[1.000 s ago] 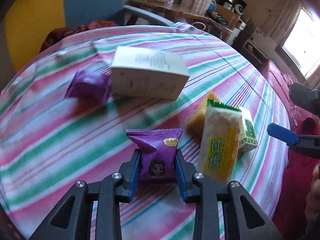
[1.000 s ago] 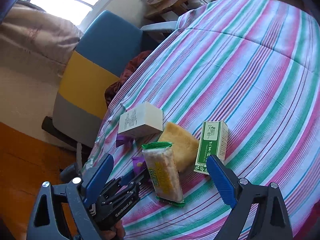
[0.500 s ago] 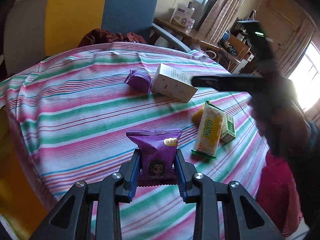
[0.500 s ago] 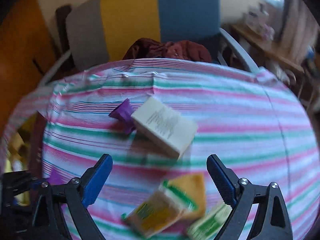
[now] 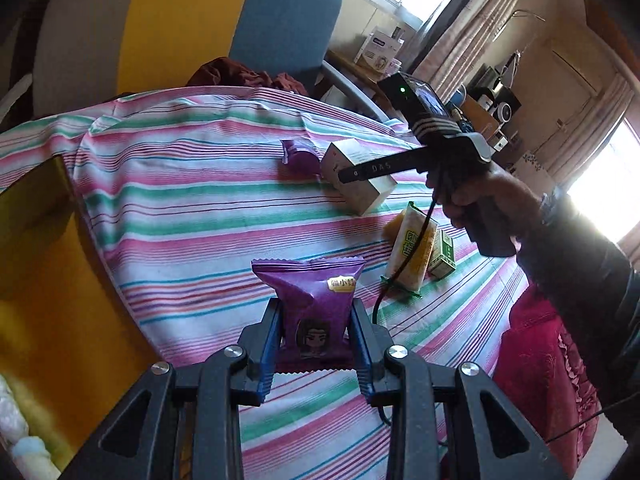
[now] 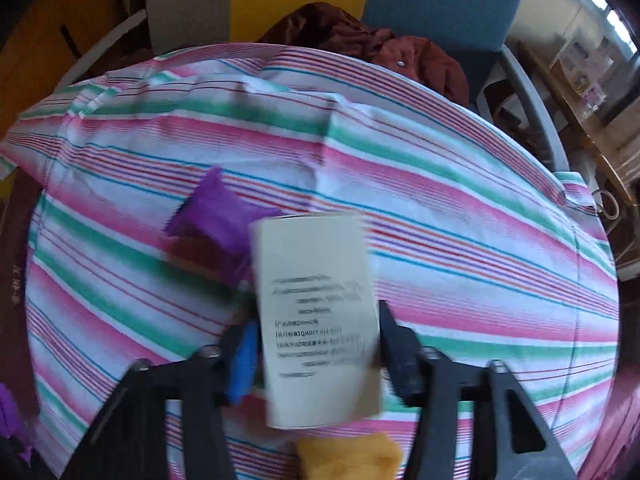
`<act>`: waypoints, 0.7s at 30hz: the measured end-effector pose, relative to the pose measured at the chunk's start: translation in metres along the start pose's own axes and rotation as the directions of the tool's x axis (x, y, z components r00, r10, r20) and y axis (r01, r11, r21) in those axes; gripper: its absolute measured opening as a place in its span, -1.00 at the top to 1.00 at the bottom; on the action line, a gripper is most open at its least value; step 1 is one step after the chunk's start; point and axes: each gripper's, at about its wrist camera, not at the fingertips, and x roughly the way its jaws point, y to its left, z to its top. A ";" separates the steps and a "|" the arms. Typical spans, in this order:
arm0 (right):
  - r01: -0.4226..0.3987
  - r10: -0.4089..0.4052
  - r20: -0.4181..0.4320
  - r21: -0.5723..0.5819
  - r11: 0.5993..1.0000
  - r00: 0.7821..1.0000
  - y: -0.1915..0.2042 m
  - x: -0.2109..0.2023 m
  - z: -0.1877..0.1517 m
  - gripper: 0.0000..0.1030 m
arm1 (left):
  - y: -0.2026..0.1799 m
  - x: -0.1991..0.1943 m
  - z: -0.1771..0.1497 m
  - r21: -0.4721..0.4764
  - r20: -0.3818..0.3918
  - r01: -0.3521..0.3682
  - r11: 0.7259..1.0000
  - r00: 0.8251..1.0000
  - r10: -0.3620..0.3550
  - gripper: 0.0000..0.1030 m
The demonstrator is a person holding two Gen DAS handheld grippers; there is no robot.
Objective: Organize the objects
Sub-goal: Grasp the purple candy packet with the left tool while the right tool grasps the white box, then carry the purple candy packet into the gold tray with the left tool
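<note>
- The left gripper (image 5: 316, 344) is clamping a purple snack packet (image 5: 314, 304) between its fingers (image 5: 267, 350), holding it upright above the near part of the striped table (image 5: 180, 216).
- A second purple packet (image 5: 298, 156) is lying farther back on the table, touching the left end of the white box (image 5: 360, 178).
- The right gripper (image 6: 316, 344) is pointing steeply down over the white box (image 6: 320, 320); its fingers (image 6: 242, 356) have just been closing, with the box between them. The view is blurred, so whether the pads are pressing on the box cannot be told.
- In the left wrist view, a person's hand (image 5: 476, 196) is holding that gripper's handle above the box.
- A yellow-and-green wrapped cake (image 5: 410, 252) is lying to the right, partly over a yellow sponge-like piece (image 5: 392, 228).
- A small green box (image 5: 442, 254) is lying just beside the wrapped cake, on its right.
</note>
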 end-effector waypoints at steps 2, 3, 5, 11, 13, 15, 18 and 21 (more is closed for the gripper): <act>-0.024 0.024 0.009 -0.020 1.000 1.000 0.015 -0.004 -0.008 0.03 | 0.004 -0.007 -0.004 -0.015 0.008 -0.006 1.000 1.000 0.006 0.38; -0.043 0.044 0.016 -0.040 0.998 0.999 0.024 -0.007 -0.012 0.03 | 0.006 -0.010 -0.006 -0.020 0.011 -0.009 1.000 1.000 0.009 0.38; -0.078 0.080 0.017 -0.080 0.994 0.997 0.045 -0.010 -0.023 0.03 | 0.010 -0.018 -0.012 -0.034 0.013 -0.019 0.999 1.000 0.019 0.38; -0.161 0.164 0.008 -0.168 0.973 0.986 0.094 -0.025 -0.054 0.03 | 0.014 -0.045 -0.030 -0.047 0.043 -0.033 0.998 0.998 0.035 0.38; -0.165 0.170 0.006 -0.188 0.968 0.985 0.107 -0.030 -0.066 0.03 | 0.016 -0.055 -0.036 -0.054 0.062 -0.045 0.997 0.997 0.049 0.38; -0.153 0.159 0.014 -0.197 0.968 0.987 0.119 -0.036 -0.079 0.03 | 0.018 -0.065 -0.041 -0.063 0.082 -0.061 0.996 0.994 0.066 0.38; -0.141 0.150 0.034 -0.180 0.974 0.988 0.127 -0.041 -0.090 0.03 | 0.021 -0.078 -0.049 -0.074 0.112 -0.100 0.992 0.988 0.108 0.38; -0.113 0.122 0.062 -0.137 0.984 0.991 0.135 -0.044 -0.101 0.03 | 0.024 -0.093 -0.056 -0.074 0.146 -0.179 0.981 0.971 0.188 0.38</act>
